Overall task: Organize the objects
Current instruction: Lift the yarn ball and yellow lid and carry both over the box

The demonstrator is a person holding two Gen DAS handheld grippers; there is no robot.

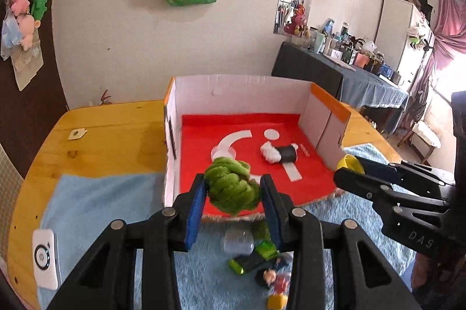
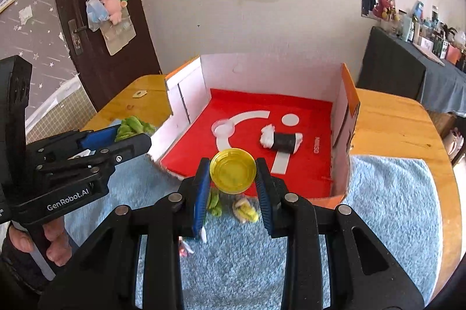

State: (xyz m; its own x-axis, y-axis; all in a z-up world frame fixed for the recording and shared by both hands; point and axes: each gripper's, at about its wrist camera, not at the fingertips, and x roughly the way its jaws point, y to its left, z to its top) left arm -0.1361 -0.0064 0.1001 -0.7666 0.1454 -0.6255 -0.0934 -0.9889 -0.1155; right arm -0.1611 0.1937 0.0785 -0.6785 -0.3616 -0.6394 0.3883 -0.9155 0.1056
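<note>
My left gripper (image 1: 233, 190) is shut on a green knotted plush ball (image 1: 231, 187), held above the front edge of the red-floored cardboard box (image 1: 241, 97). My right gripper (image 2: 233, 179) is shut on a yellow plastic lid (image 2: 233, 171), also in the air near the box's open front. In the left wrist view the right gripper (image 1: 346, 173) shows at the right with the yellow lid (image 1: 351, 163); in the right wrist view the left gripper (image 2: 131, 135) shows at the left with the green ball (image 2: 132, 128). A black-and-white sushi toy (image 2: 281, 141) lies inside the box.
Small toys lie on the blue fluffy towel (image 2: 393, 208) below: a clear cup (image 1: 238, 241), a green and black item (image 1: 256, 257), a small figure (image 1: 275, 281) and green and yellow scraps (image 2: 246, 211). A white device (image 1: 45, 259) rests at the towel's left. A clear lid (image 2: 222, 128) sits in the box.
</note>
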